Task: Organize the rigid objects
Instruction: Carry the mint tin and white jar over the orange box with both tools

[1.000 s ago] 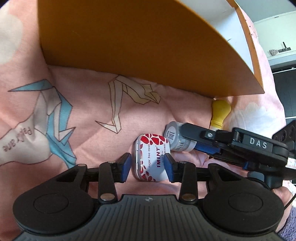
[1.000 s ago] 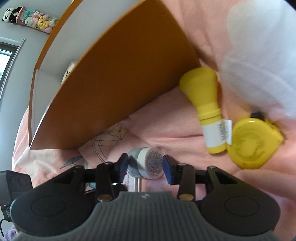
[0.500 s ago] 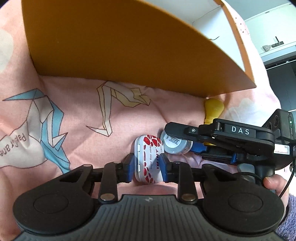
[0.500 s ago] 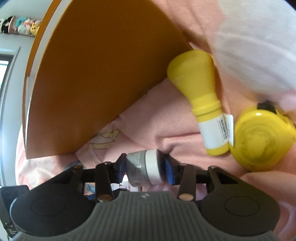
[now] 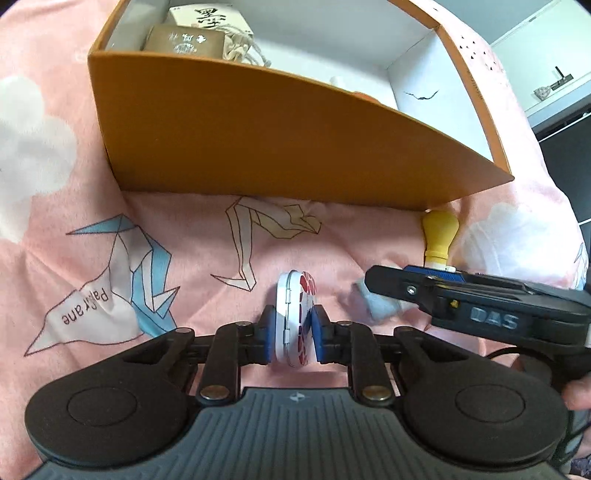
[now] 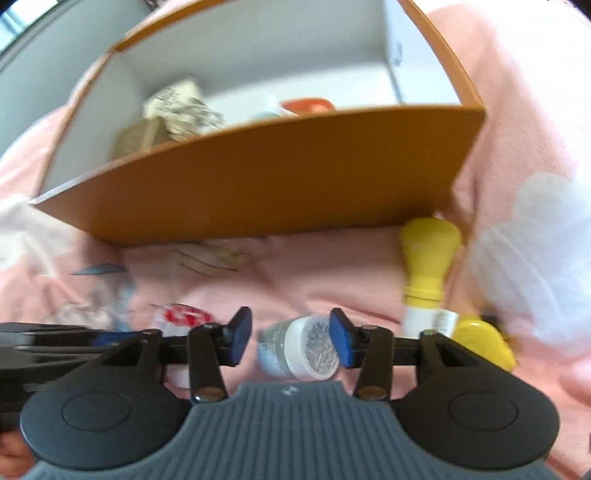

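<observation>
My left claw (image 5: 294,334) is pinching the mint tin (image 5: 297,317), which stands on edge between the blue pads with its hinge side towards the left pad; the jaws have just been closing onto it. My right claw (image 6: 291,338) is spread, its jaws having just been opening. The small grey jar (image 6: 301,347) lies on its side between the pads; the right pad is at its rim, the left pad stands clear, and the blur leaves contact uncertain.

Surface: a pink bedspread (image 5: 192,229), soft and wrinkled, printed with folded paper cranes, one blue and white (image 5: 122,280), one cream (image 5: 266,236), and white cloud shapes. It carries everything here.

An orange box (image 5: 258,144) with a white inside sits on the bedspread beyond both claws. In it, at the left end, are a brown packet (image 5: 183,38) and a cream box with black characters (image 5: 210,18); an orange-rimmed thing (image 6: 306,105) shows near the middle in the right wrist view, too blurred to identify.

A yellow bulb-shaped bottle (image 6: 428,258) lies on the bedspread just in front of the box's right corner, neck towards me. Just beside its neck is a round yellow thing (image 6: 484,341), partly hidden by my right claw.

Room: in the left wrist view, a white shelf or ledge (image 5: 554,85) with small objects, dark below it, at the upper right.
</observation>
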The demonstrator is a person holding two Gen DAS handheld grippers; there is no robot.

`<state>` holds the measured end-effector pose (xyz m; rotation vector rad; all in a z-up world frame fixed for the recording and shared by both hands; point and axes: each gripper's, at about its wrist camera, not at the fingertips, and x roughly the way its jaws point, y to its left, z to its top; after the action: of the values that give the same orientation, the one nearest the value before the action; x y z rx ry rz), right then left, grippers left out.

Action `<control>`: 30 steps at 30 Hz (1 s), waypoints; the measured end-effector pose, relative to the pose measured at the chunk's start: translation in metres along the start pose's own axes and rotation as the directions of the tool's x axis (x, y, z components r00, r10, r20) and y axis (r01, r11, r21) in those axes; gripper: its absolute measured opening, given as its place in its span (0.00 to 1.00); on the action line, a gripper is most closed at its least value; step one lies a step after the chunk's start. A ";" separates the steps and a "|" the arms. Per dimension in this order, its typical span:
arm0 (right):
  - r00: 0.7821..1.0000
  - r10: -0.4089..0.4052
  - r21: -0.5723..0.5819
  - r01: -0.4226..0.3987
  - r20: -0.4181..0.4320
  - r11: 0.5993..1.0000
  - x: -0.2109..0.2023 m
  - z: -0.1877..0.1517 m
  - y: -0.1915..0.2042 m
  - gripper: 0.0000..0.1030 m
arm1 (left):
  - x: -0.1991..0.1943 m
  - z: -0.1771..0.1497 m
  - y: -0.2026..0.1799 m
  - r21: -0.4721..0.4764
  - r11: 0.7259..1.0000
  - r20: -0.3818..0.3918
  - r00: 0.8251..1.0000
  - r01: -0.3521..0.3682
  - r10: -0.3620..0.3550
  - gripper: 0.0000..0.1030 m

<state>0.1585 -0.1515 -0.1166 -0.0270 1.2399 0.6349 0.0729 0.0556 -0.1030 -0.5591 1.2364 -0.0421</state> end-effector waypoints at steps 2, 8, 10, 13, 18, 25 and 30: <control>0.999 0.046 0.027 -0.046 -0.008 0.999 -0.002 -0.001 0.000 0.49 | 0.002 0.000 0.000 -0.001 1.000 -0.002 1.000 0.005 -0.005 0.22; 0.994 0.105 0.115 -0.104 0.001 0.988 0.003 -0.003 -0.003 0.50 | 0.009 0.000 -0.003 0.010 1.000 -0.014 1.000 0.023 -0.023 0.20; 0.997 0.080 0.124 -0.078 -0.009 0.989 0.006 -0.003 -0.003 0.50 | 0.010 0.001 -0.002 0.004 1.000 -0.014 1.000 0.023 -0.023 0.21; 0.996 0.074 0.134 -0.067 -0.048 0.989 0.019 -0.005 -0.005 0.44 | 0.010 0.001 -0.001 0.000 1.000 -0.010 1.000 0.025 -0.025 0.21; 0.995 0.084 0.128 -0.075 -0.061 0.989 0.027 -0.006 -0.003 0.41 | 0.009 0.001 0.000 0.006 1.000 -0.009 1.000 0.017 -0.017 0.20; 0.997 0.053 0.069 -0.050 -0.052 0.996 0.035 -0.004 0.009 0.40 | 0.010 0.001 0.001 -0.003 1.000 -0.003 1.000 0.006 -0.006 0.22; 0.998 0.056 0.085 -0.052 -0.039 0.995 0.027 -0.004 0.001 0.40 | -0.002 -0.001 -0.006 0.019 1.000 0.037 0.999 0.021 -0.022 0.19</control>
<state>0.1589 -0.1403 -0.1412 0.0643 1.3098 0.6307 0.0730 0.0509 -0.0988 -0.5546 1.1931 -0.0616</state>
